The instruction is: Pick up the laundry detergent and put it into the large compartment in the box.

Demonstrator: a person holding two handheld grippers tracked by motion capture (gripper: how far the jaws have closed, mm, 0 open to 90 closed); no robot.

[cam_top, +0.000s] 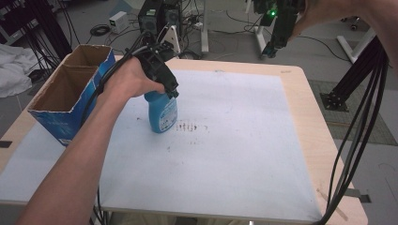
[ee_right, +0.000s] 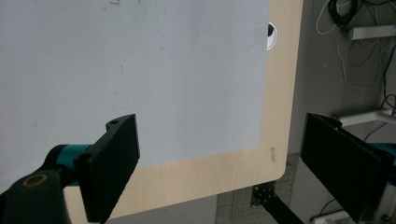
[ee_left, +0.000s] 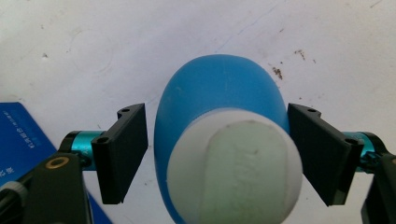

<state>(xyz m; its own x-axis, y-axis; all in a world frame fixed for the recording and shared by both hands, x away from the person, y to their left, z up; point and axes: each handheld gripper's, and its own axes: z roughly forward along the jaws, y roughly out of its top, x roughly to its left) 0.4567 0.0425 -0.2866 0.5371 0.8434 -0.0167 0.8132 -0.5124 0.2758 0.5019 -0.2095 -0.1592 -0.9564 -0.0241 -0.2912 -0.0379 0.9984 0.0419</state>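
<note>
1. Room aplenty: we see the white mat [cam_top: 225,140] bare to the right of and nearer than the blue bottle [cam_top: 162,111], with the surface's [cam_top: 300,93] wooden edge beyond.
2. We find the cardboard box [cam_top: 70,93] close on the bottle's left, at the surface's left edge.
3. We have the bottle standing upright left of centre, long axis vertical, white cap [ee_left: 233,172] up.
4. Our left claw [ee_left: 217,154] straddles the bottle; a gap shows at one jaw, and whether the other touches we cannot tell.
5. Our right claw [ee_right: 219,163] hangs high over the far right corner, wide and empty.
</note>
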